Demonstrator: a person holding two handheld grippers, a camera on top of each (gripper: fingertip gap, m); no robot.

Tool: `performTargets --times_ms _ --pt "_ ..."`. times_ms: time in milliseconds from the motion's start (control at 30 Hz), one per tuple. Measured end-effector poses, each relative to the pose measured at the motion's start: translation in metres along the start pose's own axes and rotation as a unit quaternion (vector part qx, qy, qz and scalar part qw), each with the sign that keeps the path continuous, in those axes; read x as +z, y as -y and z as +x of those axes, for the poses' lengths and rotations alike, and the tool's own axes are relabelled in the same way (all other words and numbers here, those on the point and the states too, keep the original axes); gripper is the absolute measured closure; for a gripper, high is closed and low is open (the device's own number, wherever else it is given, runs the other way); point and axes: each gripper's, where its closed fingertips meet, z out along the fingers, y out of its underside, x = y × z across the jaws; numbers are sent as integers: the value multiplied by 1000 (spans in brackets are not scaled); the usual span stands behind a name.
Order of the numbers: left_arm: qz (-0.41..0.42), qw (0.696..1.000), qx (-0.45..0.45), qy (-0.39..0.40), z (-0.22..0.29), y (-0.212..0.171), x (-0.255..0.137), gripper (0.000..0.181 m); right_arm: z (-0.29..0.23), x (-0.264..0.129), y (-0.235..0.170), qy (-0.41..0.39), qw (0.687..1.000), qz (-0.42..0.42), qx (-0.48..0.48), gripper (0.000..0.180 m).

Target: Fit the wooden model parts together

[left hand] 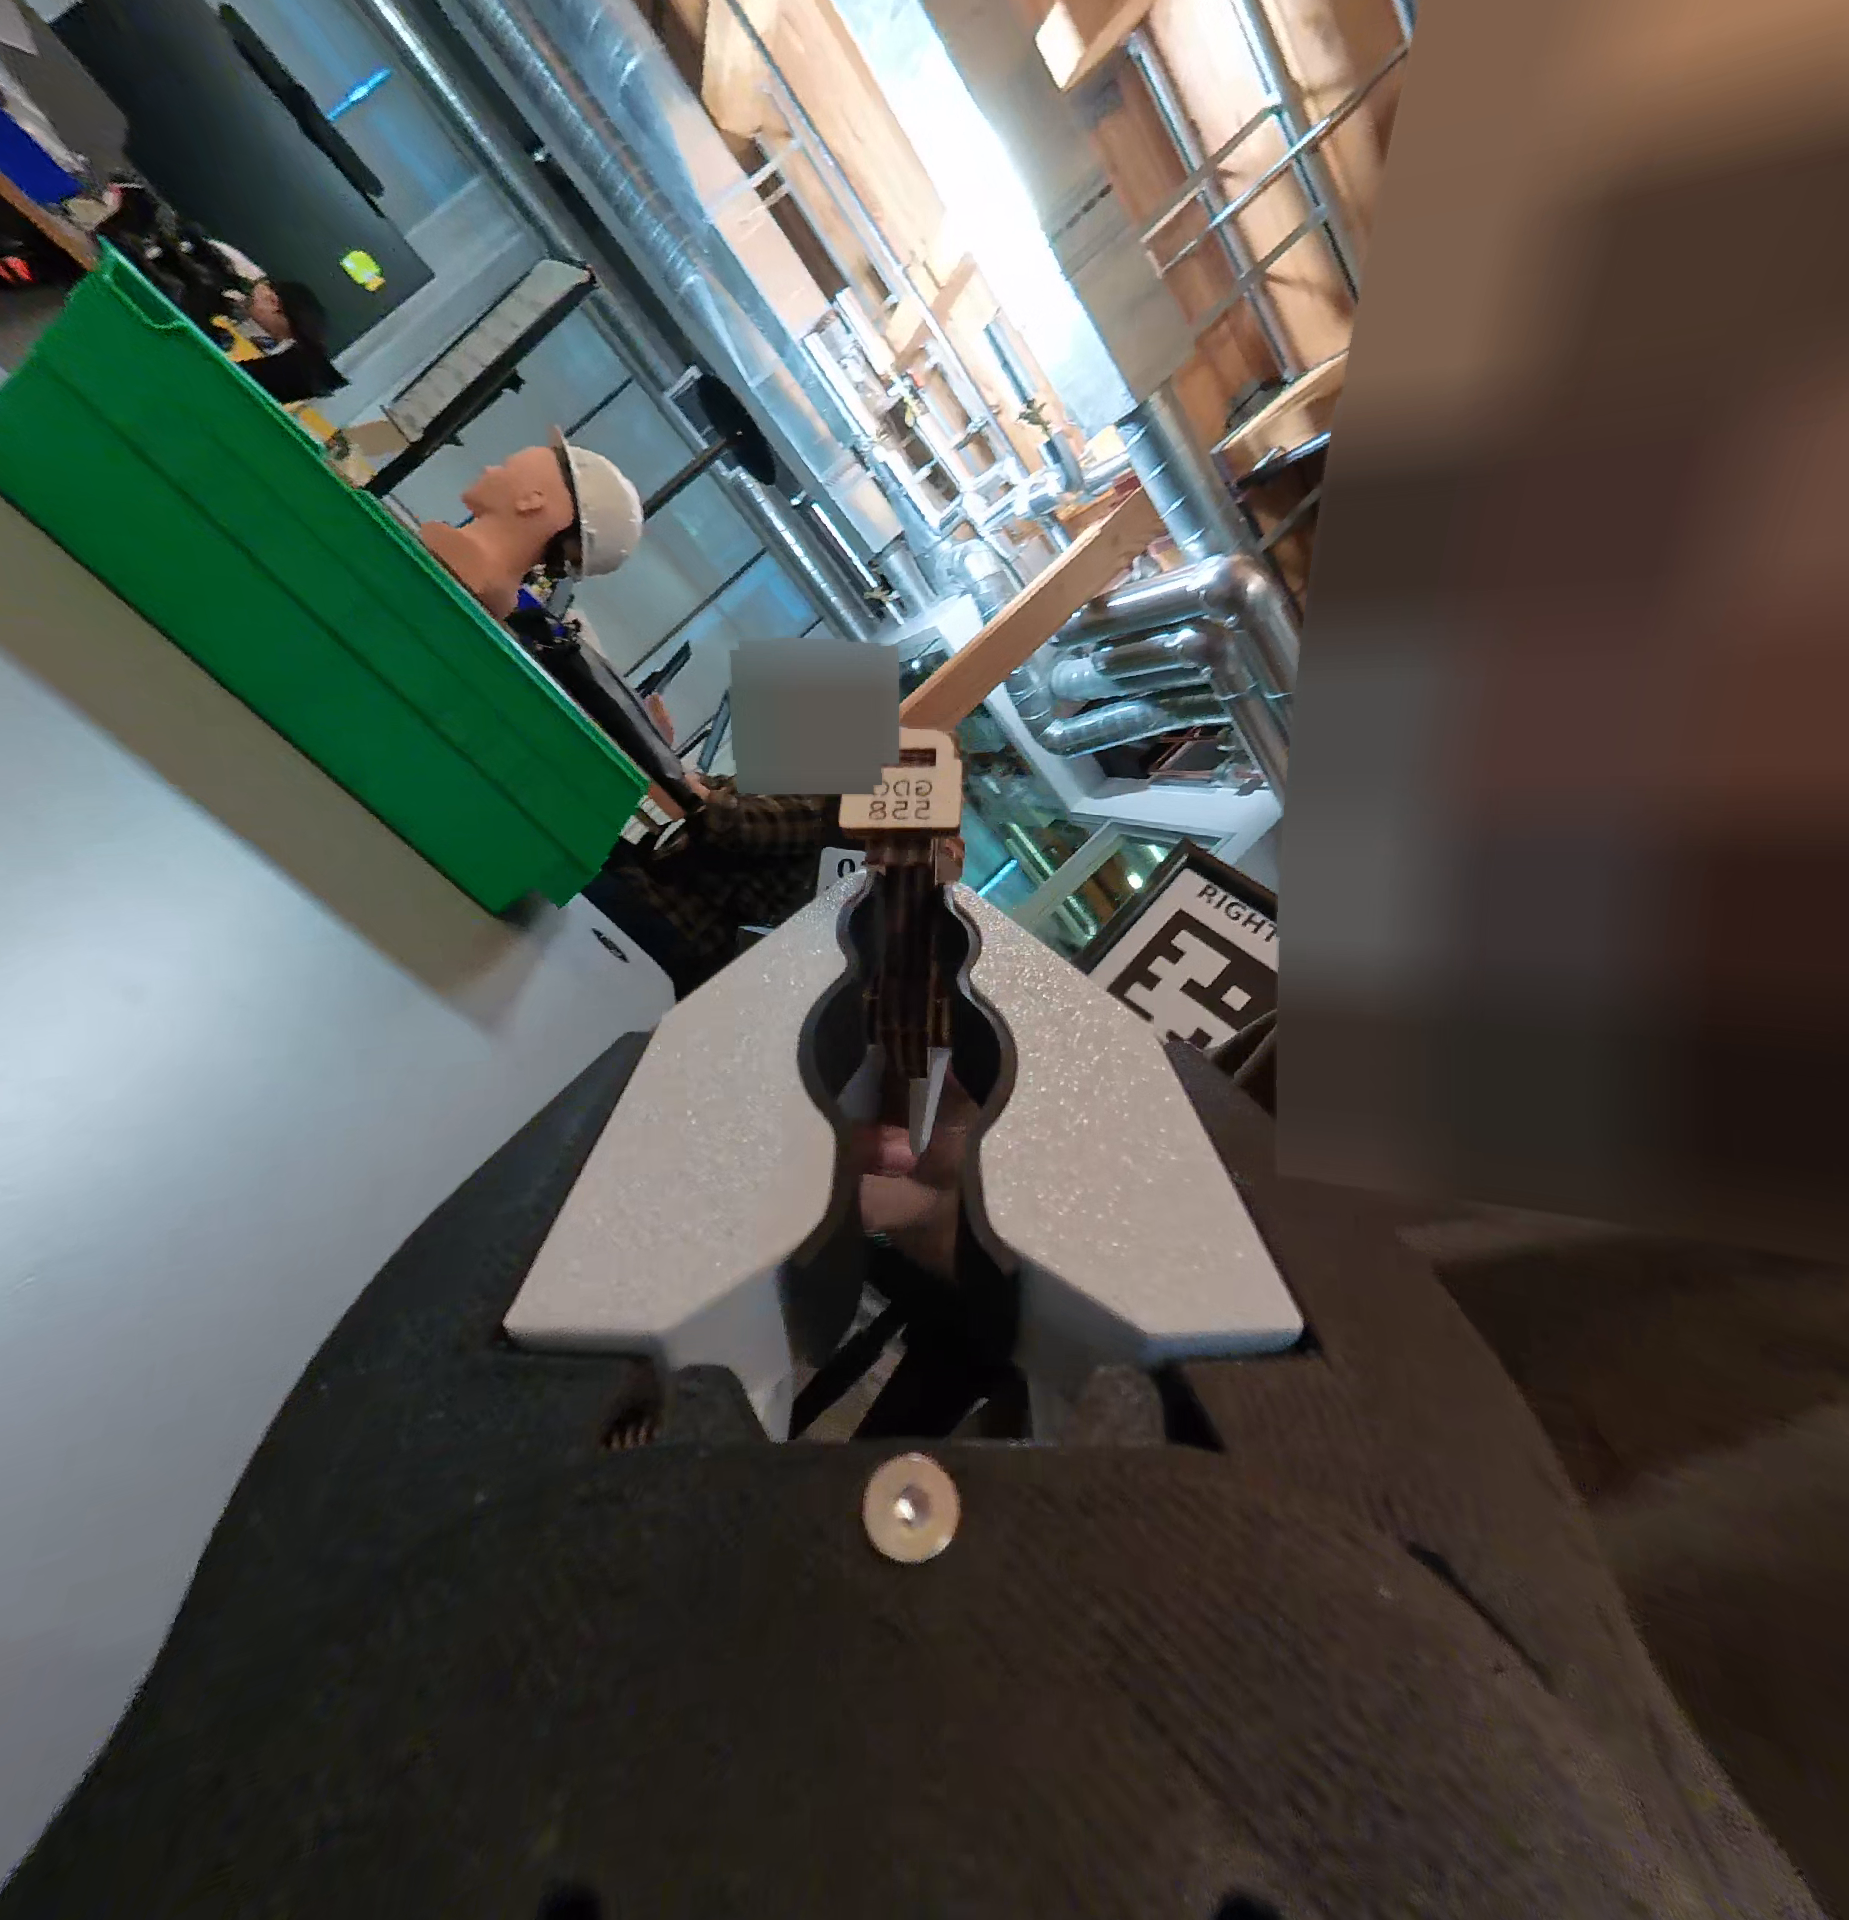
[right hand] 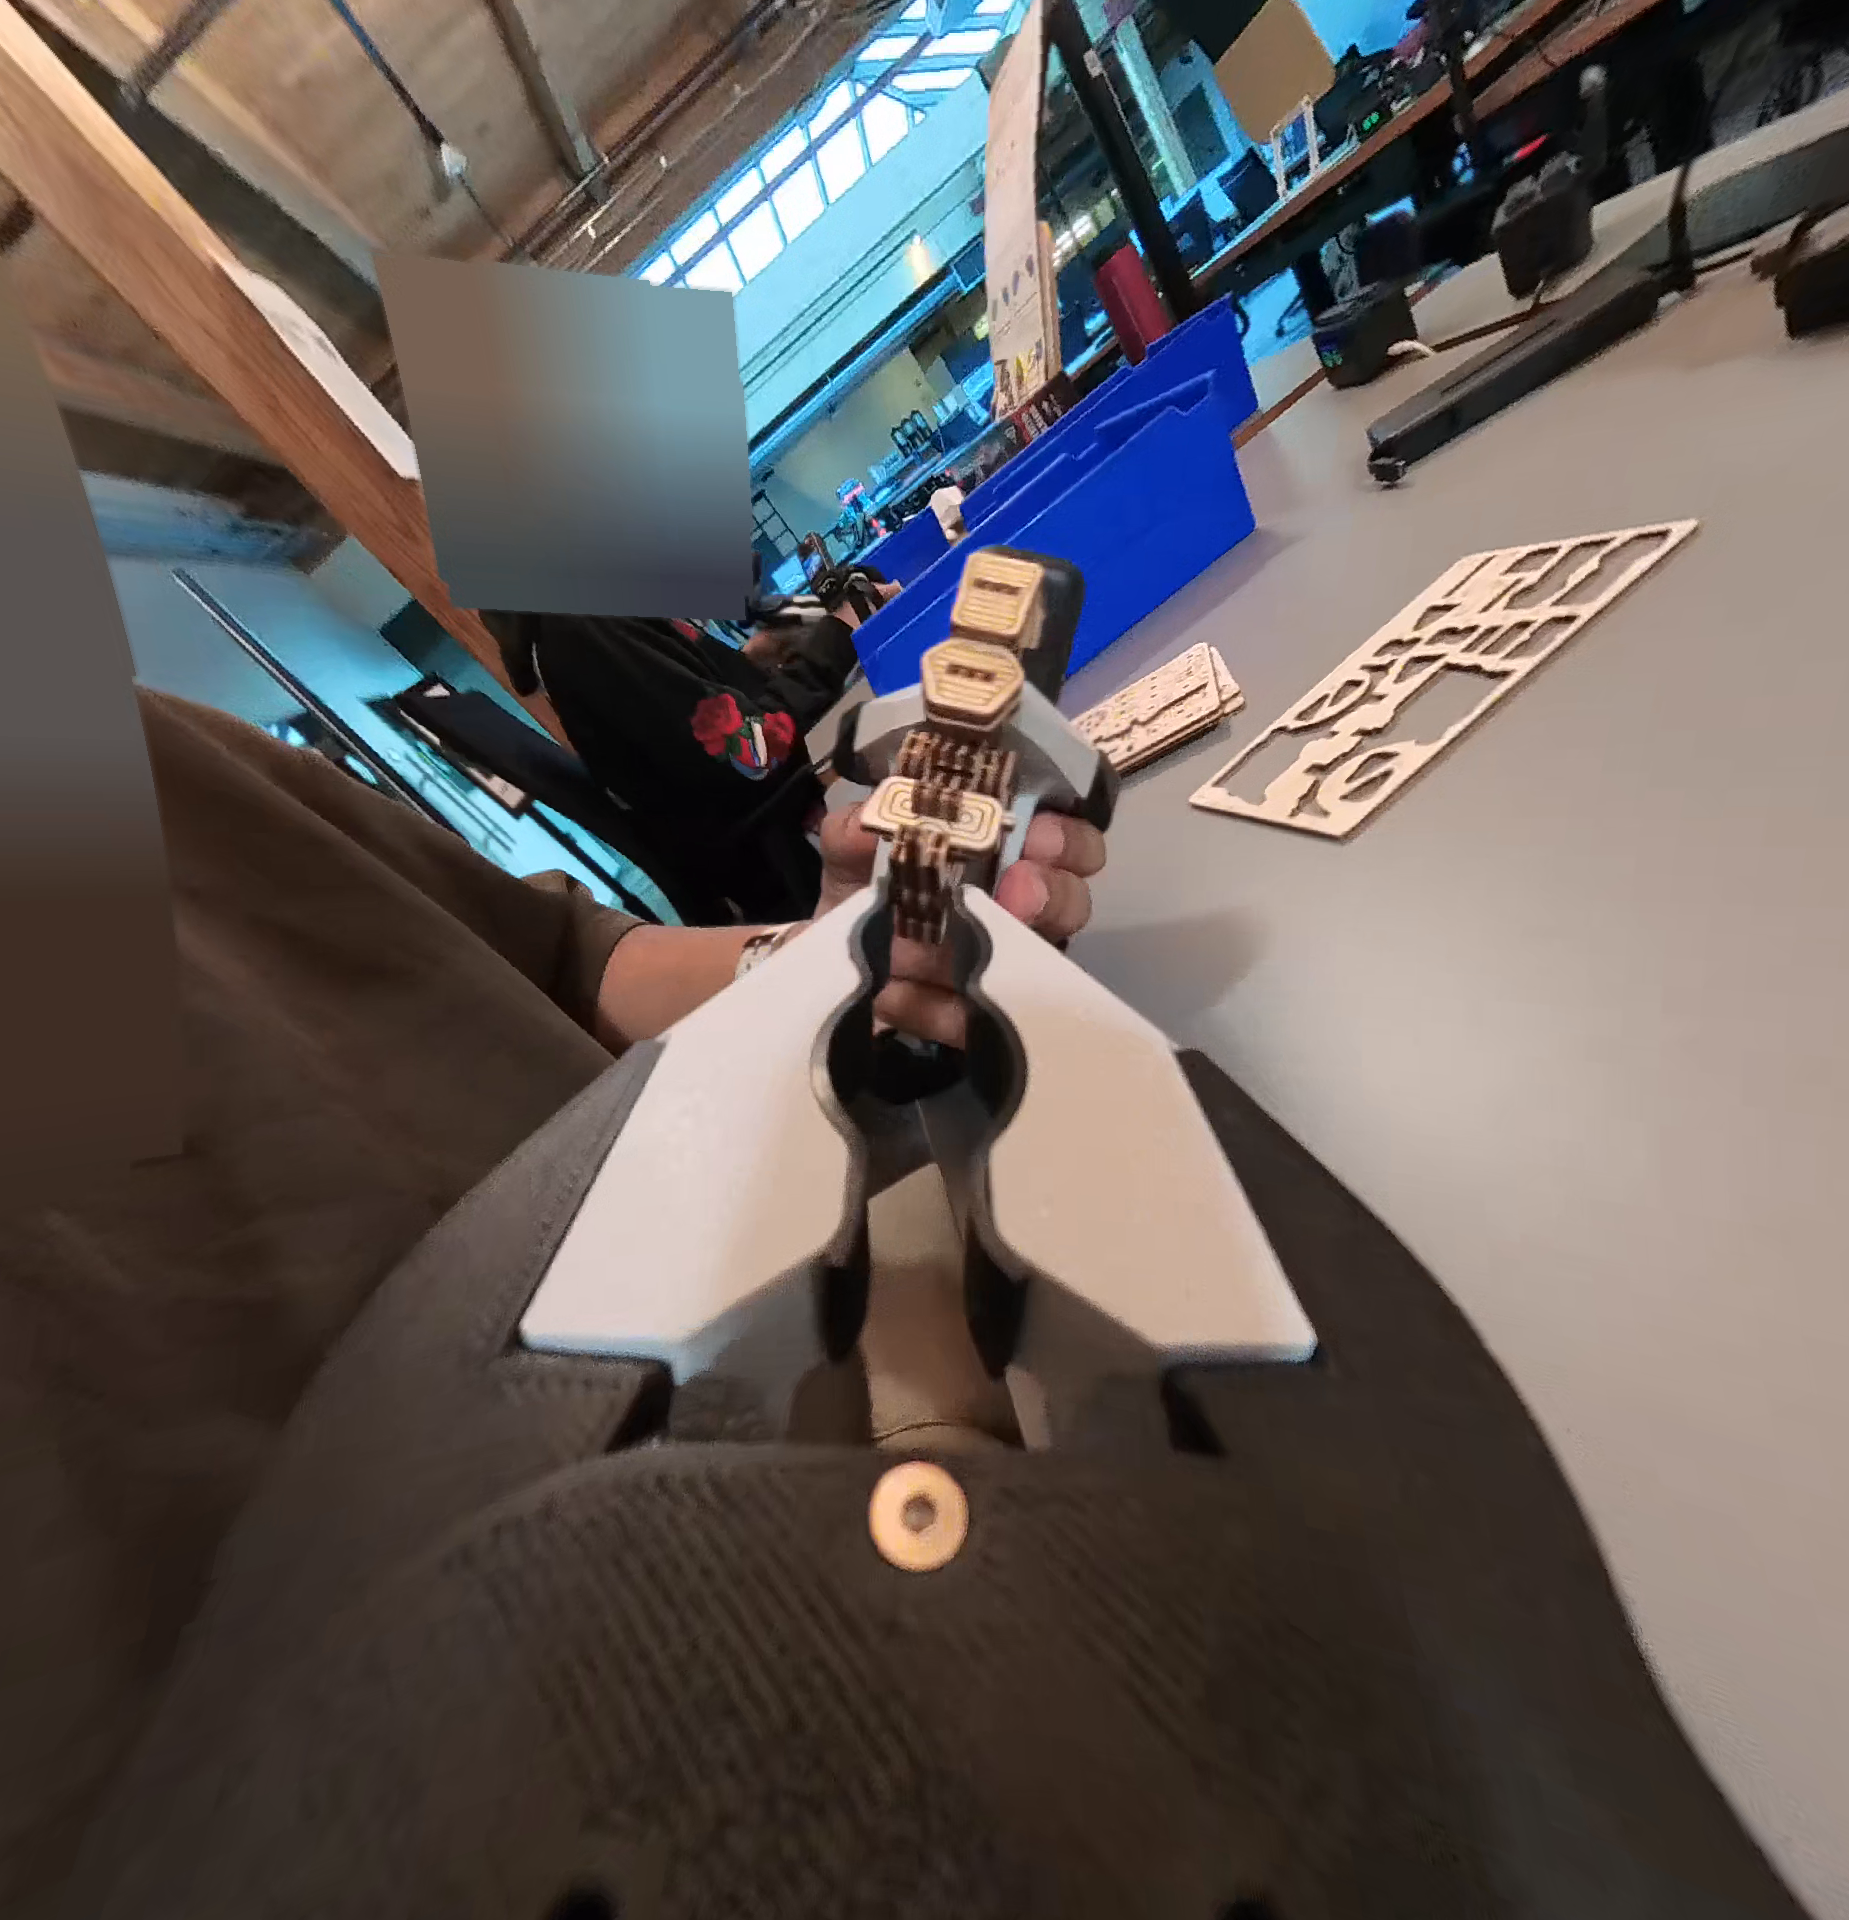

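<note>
Two grippers share one wooden model (right hand: pixel 946 790) between them, held in the air above the grey counter (right hand: pixel 1522 1039). We see our right gripper (right hand: pixel 925 914) with its jaws narrow, pinching the near end of the stacked, slotted body, and our left gripper (left hand: pixel 904 904) with its jaws pressed on the other end of that piece, where a pale tab sticks out past the tips. Judging by the several flat caps already seated on the ribbed core, we take the build to be well along. To the far right on the counter lies an emptied cut-out sheet (right hand: pixel 1439 675), with a small stack of part sheets (right hand: pixel 1159 717) just beside it, so some pieces likely remain. A blue bin (right hand: pixel 1107 520) stands farther off.
</note>
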Motion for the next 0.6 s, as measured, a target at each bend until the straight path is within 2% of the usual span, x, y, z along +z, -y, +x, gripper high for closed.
performTargets --times_ms 133,333,433,500,533,600 --pt "-4 999 -10 42 -13 1 -2 173 10 0 -4 -11 1000 -2 29 172" --pt "21 995 -34 97 -31 7 -7 150 25 -10 9 -13 995 52 80 173" --pt "13 978 15 205 -56 6 -19 143 40 -25 19 -29 988 100 116 173" --pt "-14 941 140 309 -67 9 -31 147 52 -35 25 -38 979 134 151 173" --pt "-45 915 220 335 -64 10 -29 151 57 -39 26 -43 973 146 171 173" --pt "-118 839 387 364 -54 5 -19 156 66 -40 22 -58 965 155 206 173"
